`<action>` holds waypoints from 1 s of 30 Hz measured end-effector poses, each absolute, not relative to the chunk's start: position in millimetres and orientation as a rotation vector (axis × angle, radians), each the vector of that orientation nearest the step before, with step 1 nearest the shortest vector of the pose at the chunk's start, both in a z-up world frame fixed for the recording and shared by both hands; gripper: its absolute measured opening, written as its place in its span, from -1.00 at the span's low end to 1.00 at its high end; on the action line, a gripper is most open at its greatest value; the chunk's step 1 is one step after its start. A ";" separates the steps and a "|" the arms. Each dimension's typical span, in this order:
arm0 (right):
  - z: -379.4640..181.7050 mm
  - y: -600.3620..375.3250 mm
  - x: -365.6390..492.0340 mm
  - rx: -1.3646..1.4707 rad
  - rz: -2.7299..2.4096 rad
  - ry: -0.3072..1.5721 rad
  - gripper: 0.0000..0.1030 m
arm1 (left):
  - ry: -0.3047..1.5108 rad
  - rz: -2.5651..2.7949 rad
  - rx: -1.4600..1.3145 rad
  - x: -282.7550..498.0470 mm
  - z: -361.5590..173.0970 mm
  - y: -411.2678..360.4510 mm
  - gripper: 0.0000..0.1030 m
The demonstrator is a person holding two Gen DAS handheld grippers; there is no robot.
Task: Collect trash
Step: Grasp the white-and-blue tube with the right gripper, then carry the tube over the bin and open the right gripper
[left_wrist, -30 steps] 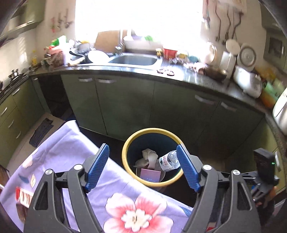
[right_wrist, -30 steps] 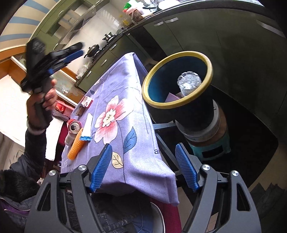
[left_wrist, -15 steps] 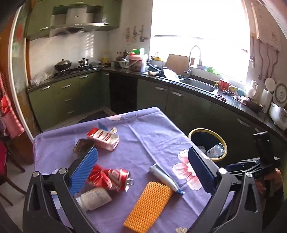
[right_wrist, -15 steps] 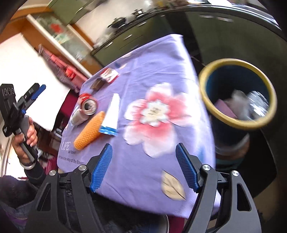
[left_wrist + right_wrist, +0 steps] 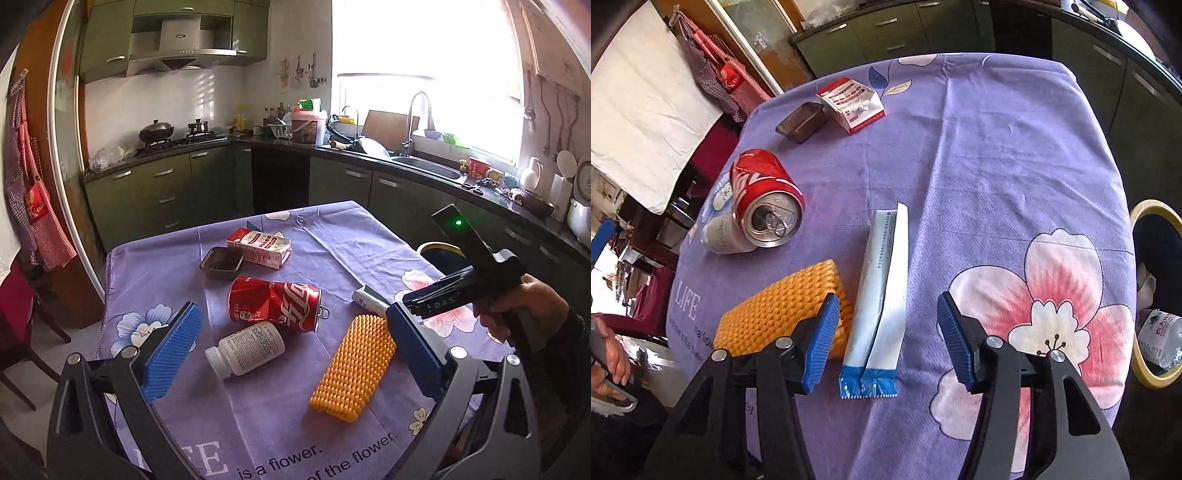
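Hovering over the table point(image 5: 997, 155), the right hand-held gripper point(image 5: 884, 334) has been narrowing, its jaws apart astride the flattened tube point(image 5: 882, 295), not pressing it. The left hand-held gripper point(image 5: 291, 350) gapes empty above the white bottle point(image 5: 245, 352).

Green cabinets point(image 5: 159, 192) line a kitchen with white tiled walls, a steel range hood point(image 5: 181, 55) above the stove and a sink point(image 5: 424, 164) under a glaring window point(image 5: 424, 74); a purple flowered tablecloth point(image 5: 997, 147) covers the table
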State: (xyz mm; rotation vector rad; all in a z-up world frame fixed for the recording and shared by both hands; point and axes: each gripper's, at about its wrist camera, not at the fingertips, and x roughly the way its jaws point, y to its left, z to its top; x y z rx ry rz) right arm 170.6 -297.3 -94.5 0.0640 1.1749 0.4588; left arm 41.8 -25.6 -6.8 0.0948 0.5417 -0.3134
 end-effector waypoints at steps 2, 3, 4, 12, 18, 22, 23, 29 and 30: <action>-100.6 -294.0 176.8 0.045 0.440 1.186 -0.01 | 0.532 -0.321 0.098 39.0 -6.9 -24.5 0.87; -103.3 -292.6 178.9 0.035 0.429 1.190 -0.03 | 0.530 -0.326 0.094 38.2 -7.8 -23.4 0.87; -106.0 -290.4 180.1 0.025 0.425 1.195 -0.05 | 0.529 -0.330 0.089 37.7 -8.1 -22.6 0.87; -105.6 -287.6 175.2 -0.035 0.409 1.180 -0.46 | 0.549 -0.347 0.053 42.8 -14.6 -18.3 0.87; -86.0 -311.5 152.6 0.021 0.403 1.111 -0.47 | 0.566 -0.358 0.056 44.9 -19.7 -22.3 0.87; -61.0 -352.6 135.1 0.082 0.340 1.046 -0.47 | 0.570 -0.373 0.056 45.4 -20.6 -25.8 0.87; -54.4 -368.6 132.5 0.100 0.305 1.027 -0.47 | 0.571 -0.378 0.056 45.7 -20.9 -27.0 0.87; -49.0 -474.6 148.5 0.200 0.043 1.017 -0.46 | 0.584 -0.399 0.047 49.4 -24.9 -32.9 0.87; -54.3 -488.2 155.3 0.206 0.005 1.037 -0.46 | 0.588 -0.401 0.044 50.5 -25.8 -33.6 0.87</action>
